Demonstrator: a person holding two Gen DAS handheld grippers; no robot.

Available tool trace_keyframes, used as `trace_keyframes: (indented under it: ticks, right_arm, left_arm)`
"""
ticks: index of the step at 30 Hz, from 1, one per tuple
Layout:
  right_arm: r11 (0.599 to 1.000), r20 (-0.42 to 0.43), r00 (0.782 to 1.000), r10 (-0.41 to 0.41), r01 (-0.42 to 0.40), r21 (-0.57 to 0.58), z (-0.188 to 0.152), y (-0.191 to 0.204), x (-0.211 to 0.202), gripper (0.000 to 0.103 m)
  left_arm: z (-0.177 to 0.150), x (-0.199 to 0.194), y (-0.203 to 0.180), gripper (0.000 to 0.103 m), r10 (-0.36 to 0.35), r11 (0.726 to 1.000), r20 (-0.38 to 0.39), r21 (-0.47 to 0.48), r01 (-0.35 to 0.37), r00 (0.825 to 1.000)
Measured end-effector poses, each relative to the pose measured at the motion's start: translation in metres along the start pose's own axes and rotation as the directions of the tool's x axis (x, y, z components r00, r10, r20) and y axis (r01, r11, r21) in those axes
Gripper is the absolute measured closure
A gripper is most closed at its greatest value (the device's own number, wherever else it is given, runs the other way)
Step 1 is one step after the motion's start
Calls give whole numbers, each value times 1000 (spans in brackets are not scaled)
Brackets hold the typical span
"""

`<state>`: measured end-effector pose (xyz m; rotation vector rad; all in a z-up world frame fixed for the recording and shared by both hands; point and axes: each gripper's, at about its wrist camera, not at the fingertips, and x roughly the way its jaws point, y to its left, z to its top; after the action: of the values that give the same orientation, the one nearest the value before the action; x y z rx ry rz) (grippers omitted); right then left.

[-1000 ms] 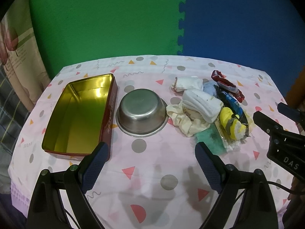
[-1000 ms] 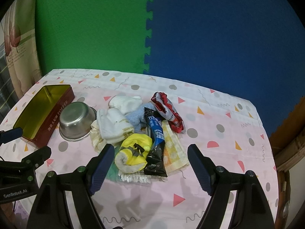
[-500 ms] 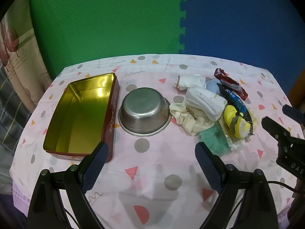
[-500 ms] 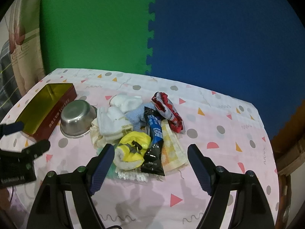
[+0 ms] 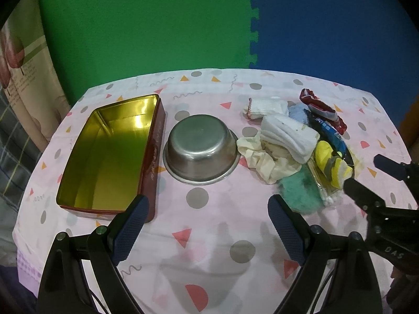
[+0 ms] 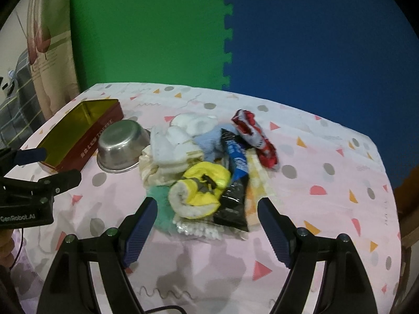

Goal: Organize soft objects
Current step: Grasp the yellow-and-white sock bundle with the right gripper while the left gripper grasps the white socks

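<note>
Your worktop wears a pale pink cloth printed with grey dots, coloured triangles and squiggles, and behind it stand a green foam mat on the left and a blue foam mat on the right, joined by a puzzle-tooth seam. At the far left edge of the room a beige printed hanging shows beside the green mat. On the worktop you have two containers: one open rectangular tin, gold inside and dark red outside, with nothing in it, and just to its right one steel bowl, which is also empty. Right of the bowl lies the single pile of soft objects, apart from both containers: two white rolled socks, a cream cloth, a light blue piece, a yellow rolled sock, a green fluffy cloth, plus a blue-and-black packet and a red-and-white packet among them. Your left gripper hangs over the near edge with its fingers wide apart, holding nothing. Your right gripper sits just before the pile, fingers likewise spread and empty.
</note>
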<state>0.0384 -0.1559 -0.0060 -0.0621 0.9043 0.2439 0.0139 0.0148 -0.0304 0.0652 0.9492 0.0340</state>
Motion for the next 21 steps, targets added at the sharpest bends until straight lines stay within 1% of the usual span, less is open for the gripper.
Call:
trace_keyframes:
  ticks: [4,8,10,12,13,15,20,21]
  right_arm:
    - [1000,-11,1000,16,-17,-8,6,6,15,22]
    - [1000,-8,1000,10,-10,-13,8,8,26,22]
    - [1000,-13,1000,16,-16,-15,9,8,31,30]
    - [1000,-19,1000,19,-19,-12,10,7,37,50]
    - [1000,-28,999,27,-27,-10,10,6,40,52]
    - [999,-42,998,43,-43,4,9,4,46,52]
    - [999,-41,998,50,-51,-4,6,3,51,52]
    - [999,-42,998,52,-53,-12,6,4,51,54]
  left_arm:
    - [2,6,2,13,3,1000,-7,-2,-3,1000]
    - [5,12,3,13,2,1000,-11,2,-2,1000]
    - [6,13,4,13,2,1000,-14,2,-2,1000]
    - [9,17,4,13,1,1000,-19,5,-1,1000]
    - [9,18,4,13,0,1000,-20,5,0,1000]
    - [11,22,3,13,-1,1000,-25,10,1,1000]
    - [16,28,0,13,-4,1000,-33,19,5,999]
    - [18,29,-1,13,-5,1000,-35,21,5,999]
